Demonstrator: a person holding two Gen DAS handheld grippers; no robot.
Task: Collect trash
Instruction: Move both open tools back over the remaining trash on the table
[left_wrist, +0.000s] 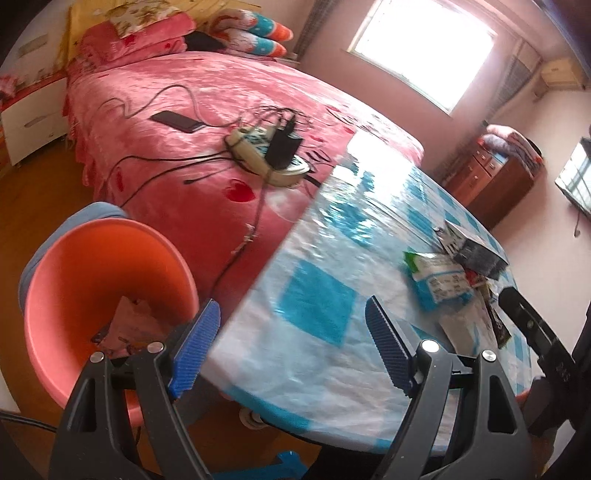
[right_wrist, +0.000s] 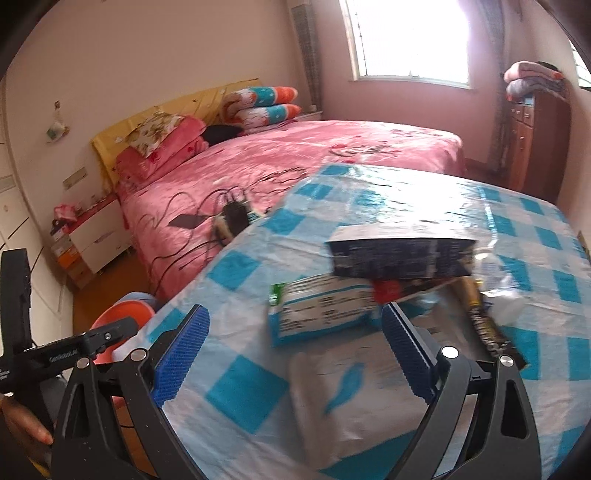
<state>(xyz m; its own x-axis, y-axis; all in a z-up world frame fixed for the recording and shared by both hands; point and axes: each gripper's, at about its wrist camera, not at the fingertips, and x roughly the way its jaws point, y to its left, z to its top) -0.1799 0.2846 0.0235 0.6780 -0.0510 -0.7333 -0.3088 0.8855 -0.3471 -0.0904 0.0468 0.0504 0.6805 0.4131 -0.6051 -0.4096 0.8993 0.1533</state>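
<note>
Left gripper (left_wrist: 291, 345): jaws wide apart, nothing between the blue pads, hanging over the near edge of the checked table (left_wrist: 325, 295). Right gripper (right_wrist: 295, 354): also spread wide and empty.

Trash sits in a loose pile on the table, ahead of the right gripper. A white flat packet (right_wrist: 354, 398) lies just in front of and between its fingers. A blue-white wrapper (right_wrist: 321, 314) lies just beyond the fingertips. A dark box (right_wrist: 399, 254) rests on top of the pile, and a clear plastic bottle (right_wrist: 495, 273) is off to the right.

Orange bin (left_wrist: 92, 280) on the floor beside the table, left of the left gripper. Crumpled packaging (left_wrist: 129, 325) is in its bottom.
</note>
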